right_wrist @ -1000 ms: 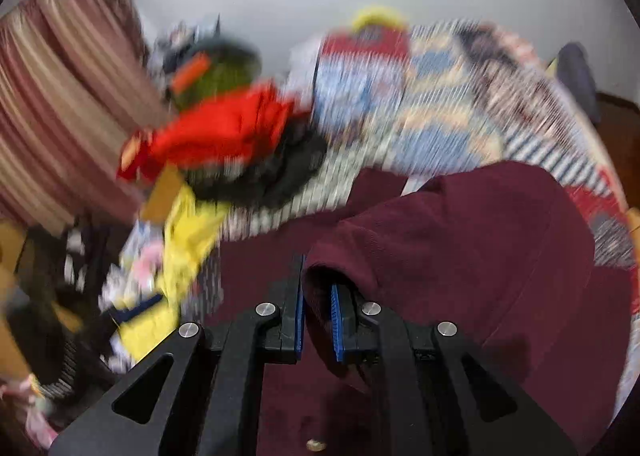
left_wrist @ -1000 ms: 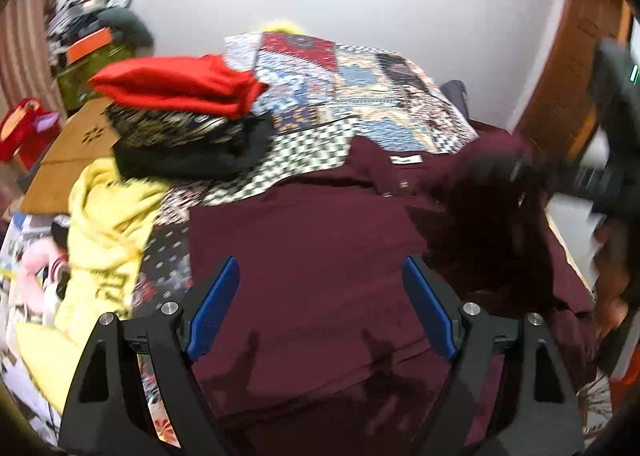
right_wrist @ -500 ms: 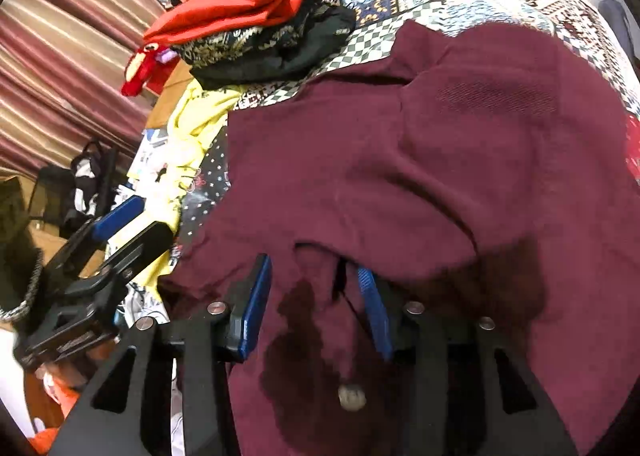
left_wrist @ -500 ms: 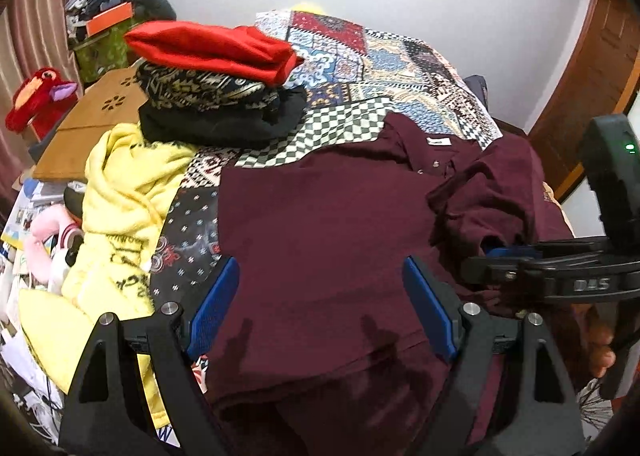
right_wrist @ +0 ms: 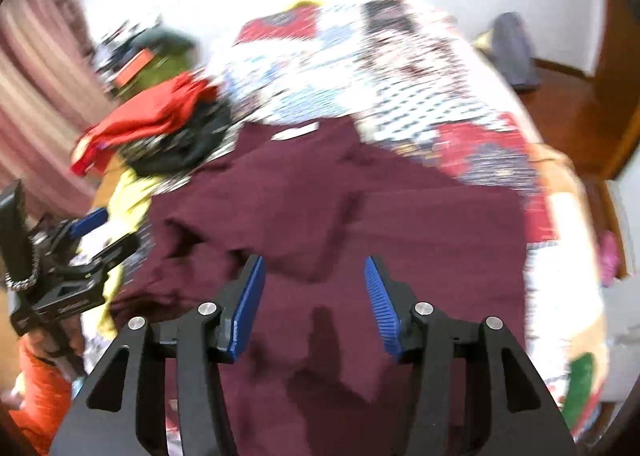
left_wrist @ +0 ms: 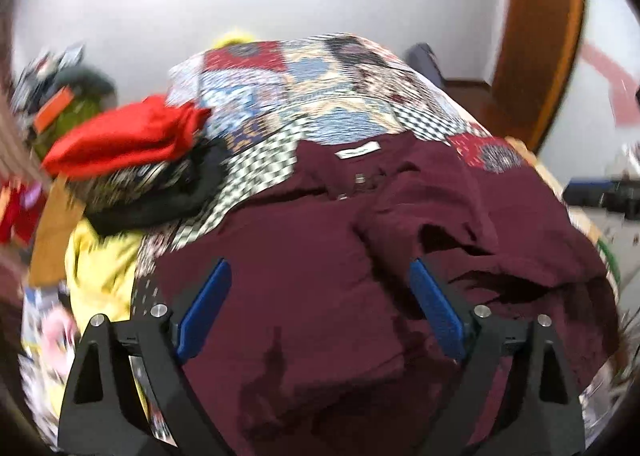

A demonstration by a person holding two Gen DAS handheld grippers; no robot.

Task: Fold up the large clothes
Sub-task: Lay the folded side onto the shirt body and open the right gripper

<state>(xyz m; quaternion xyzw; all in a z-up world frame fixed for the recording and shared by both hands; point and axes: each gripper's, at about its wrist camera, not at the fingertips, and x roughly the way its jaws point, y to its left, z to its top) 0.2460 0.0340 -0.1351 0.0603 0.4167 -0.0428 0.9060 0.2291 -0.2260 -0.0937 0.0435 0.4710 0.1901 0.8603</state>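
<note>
A large maroon shirt lies spread on the patchwork bedspread, collar and white label toward the far wall. Its right sleeve is folded in over the body. My left gripper is open and empty above the shirt's lower part. My right gripper is open and empty above the same shirt. The left gripper also shows at the left edge of the right wrist view. Both views are motion-blurred.
A stack of folded clothes with a red garment on top sits at the bed's left side. A yellow garment lies in front of it. A wooden door frame stands at the right.
My right gripper has opened fully, let go of the maroon sleeve and pulled back. The sleeve now lies folded on the shirt. The left gripper stayed open and tilted up a little.
</note>
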